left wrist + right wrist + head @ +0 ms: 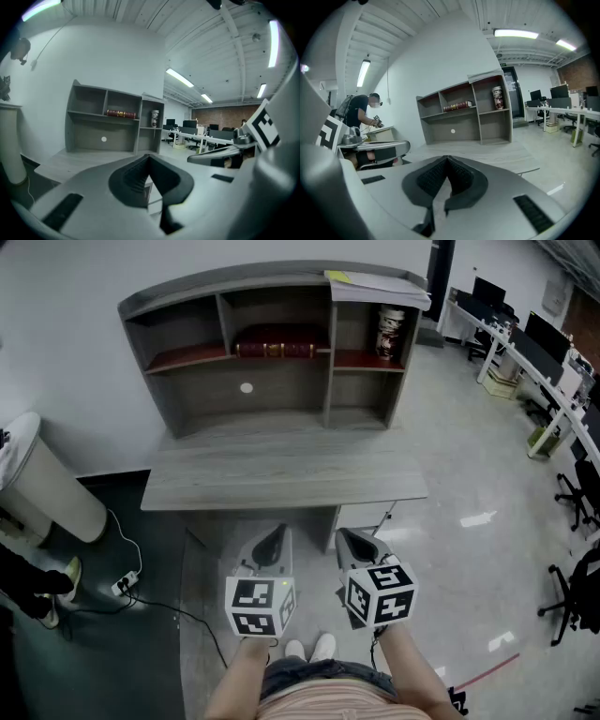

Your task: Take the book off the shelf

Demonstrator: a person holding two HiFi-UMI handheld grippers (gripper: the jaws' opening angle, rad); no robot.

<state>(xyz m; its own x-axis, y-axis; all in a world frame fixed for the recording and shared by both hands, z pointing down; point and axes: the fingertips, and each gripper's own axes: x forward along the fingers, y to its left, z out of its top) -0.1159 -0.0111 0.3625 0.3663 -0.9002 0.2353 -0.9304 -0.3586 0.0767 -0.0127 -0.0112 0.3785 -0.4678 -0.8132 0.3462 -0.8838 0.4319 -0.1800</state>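
Left gripper (272, 544): held low in front of the desk (281, 474), well short of the shelf (187, 306). I judge this a waiting pose. Jaws pressed together, nothing between them.
Book (274, 349): red, lying flat on the middle board of the shelf, centre compartment — untouched.
Right gripper (354, 544): just beside the left, at like height; jaws together, empty.
Can (391, 331): upright in the right compartment — apart from the book.
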